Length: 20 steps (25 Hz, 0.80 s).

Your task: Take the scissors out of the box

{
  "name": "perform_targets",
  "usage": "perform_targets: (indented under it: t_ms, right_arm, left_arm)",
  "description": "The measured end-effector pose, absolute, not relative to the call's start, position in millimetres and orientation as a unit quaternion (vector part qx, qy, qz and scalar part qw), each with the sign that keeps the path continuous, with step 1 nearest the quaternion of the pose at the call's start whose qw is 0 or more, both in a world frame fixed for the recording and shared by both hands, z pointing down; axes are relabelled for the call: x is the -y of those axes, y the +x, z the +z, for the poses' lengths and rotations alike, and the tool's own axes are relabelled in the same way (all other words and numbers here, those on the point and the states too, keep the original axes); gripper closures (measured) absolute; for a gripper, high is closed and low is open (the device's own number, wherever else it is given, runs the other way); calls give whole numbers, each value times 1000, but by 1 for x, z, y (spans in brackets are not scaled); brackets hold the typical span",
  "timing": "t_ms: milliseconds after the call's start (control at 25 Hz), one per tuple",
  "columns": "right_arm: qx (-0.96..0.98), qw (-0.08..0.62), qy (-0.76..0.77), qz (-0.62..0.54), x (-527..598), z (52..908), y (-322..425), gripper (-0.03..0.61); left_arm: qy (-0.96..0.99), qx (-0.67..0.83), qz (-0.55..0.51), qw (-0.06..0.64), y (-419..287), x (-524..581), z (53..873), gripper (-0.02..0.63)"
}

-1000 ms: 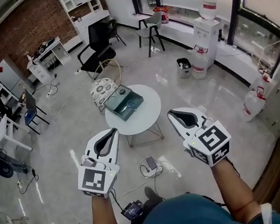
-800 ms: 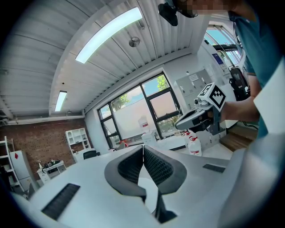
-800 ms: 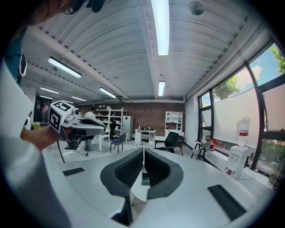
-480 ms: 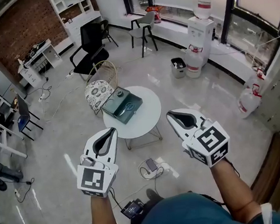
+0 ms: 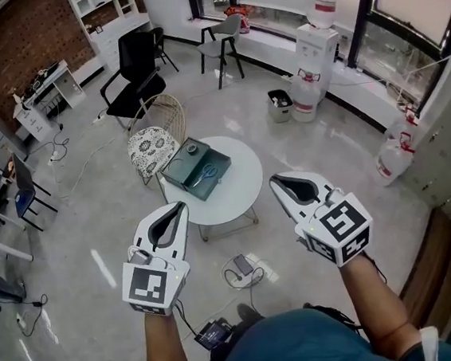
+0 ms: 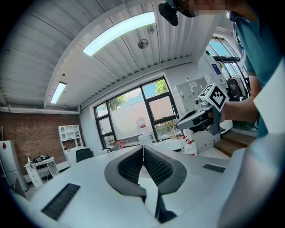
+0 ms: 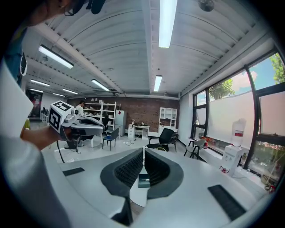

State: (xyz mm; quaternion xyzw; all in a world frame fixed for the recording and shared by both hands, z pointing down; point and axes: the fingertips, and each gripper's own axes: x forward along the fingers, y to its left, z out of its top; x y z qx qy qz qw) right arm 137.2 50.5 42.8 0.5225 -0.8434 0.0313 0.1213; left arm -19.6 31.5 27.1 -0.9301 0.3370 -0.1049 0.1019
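We see a dark green box (image 5: 196,167) on the near-left part of a round white tabletop (image 5: 239,192); the scissors (image 5: 206,172) lie inside it, near its middle; a small round thing (image 5: 193,147) shows at the box's far corner, and we cannot tell what it is. A wicker chair (image 5: 157,139) with a patterned cushion stands just behind the tabletop; a small device with cables (image 5: 243,265) lies on the floor in front of it.

Against the picture from a second ago, the tabletop looks a little larger in the head view; the black office chair (image 5: 130,75) and the water dispenser (image 5: 312,42) have slid toward the left; the box and scissors lie as they did; both tools sit at much the same spots in the view.

The left tool (image 5: 183,207) and the right tool (image 5: 273,181) are held out in front of us, side by side and well apart, close to level, pointing toward the tabletop and short of its near edge; the marker cubes face back toward us. Each tool's jaws are pressed together with nothing between them; neither touches the box.
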Motion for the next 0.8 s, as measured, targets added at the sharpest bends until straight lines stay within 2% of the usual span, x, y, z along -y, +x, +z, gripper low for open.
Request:
perform_targets:
  t_ms: [440, 800]
  right_arm:
    - [845, 145, 515, 24, 5, 69, 58, 540]
    - [876, 154, 456, 22, 87, 106, 41, 538]
  left_arm:
    - [-931, -343, -93, 81, -113, 13, 63, 592]
    - [-898, -416, -119, 75, -152, 51, 106, 592]
